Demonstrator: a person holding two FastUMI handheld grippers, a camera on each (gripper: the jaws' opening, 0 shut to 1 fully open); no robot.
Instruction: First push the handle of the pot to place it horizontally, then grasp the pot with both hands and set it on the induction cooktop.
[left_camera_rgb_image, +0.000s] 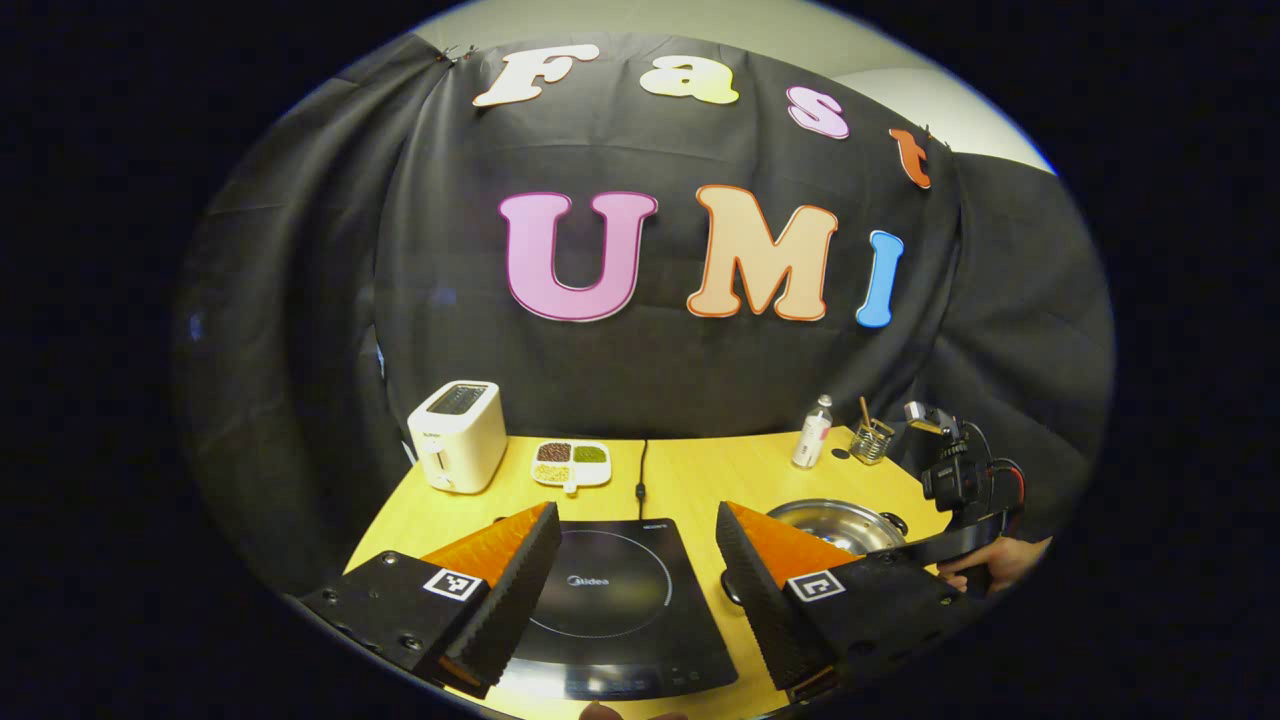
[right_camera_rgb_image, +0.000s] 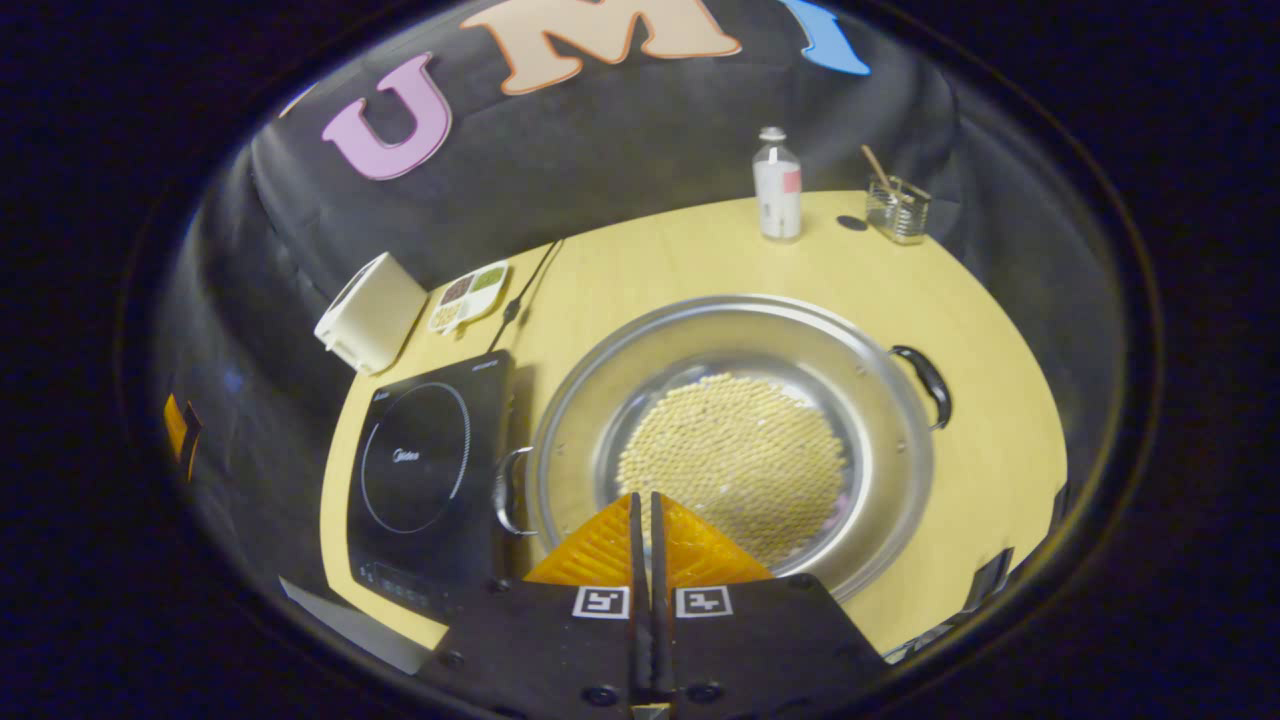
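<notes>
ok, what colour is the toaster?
Off-white, cream toaster; shows best in the left gripper view, at the table's back left.

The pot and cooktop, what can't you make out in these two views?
- Left gripper view: most of the pot sits behind the left gripper's own open jaws.
- Right gripper view: the pot's near rim is covered by the right gripper.
- Cooktop control markings: too small in both views.

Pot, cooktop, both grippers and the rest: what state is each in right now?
Pot: on the table right of the cooktop, no lid.
Cooktop: bare.
Left gripper: open, above the cooktop.
Right gripper: shut, empty, over the pot.
Toaster: upright.
Bottle: upright, capped.
</notes>
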